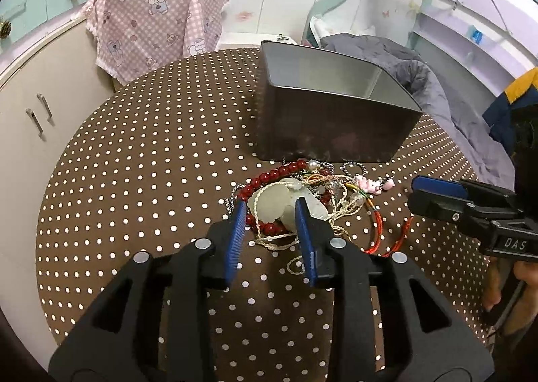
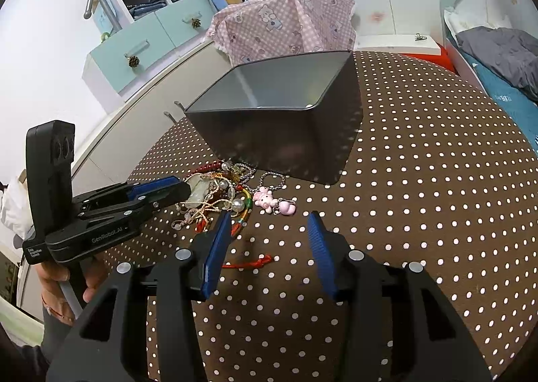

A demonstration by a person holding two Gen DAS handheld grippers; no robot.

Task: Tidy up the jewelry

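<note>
A tangle of jewelry lies on the brown dotted tablecloth (image 1: 134,180) just in front of an open grey metal box (image 1: 329,126). It holds a red bead bracelet (image 1: 269,177), a pale jade pendant (image 1: 269,210) on cream cord, pink pig charms (image 1: 368,184) and a red cord (image 1: 376,230). My left gripper (image 1: 270,204) is open, its fingers on either side of the pendant with a gap at the left pad. From the right wrist view the left gripper (image 2: 188,192) touches the pile at its tips. My right gripper (image 2: 269,218) is open and holds nothing, just short of the pig charms (image 2: 265,200).
The box (image 2: 279,133) stands at the table's far side. A pink checked cloth (image 1: 151,22) drapes behind it, a beige cabinet (image 1: 33,113) is left of the table, and a bed with a grey blanket (image 1: 420,79) is on the right. A person's hand (image 2: 57,281) holds the left gripper.
</note>
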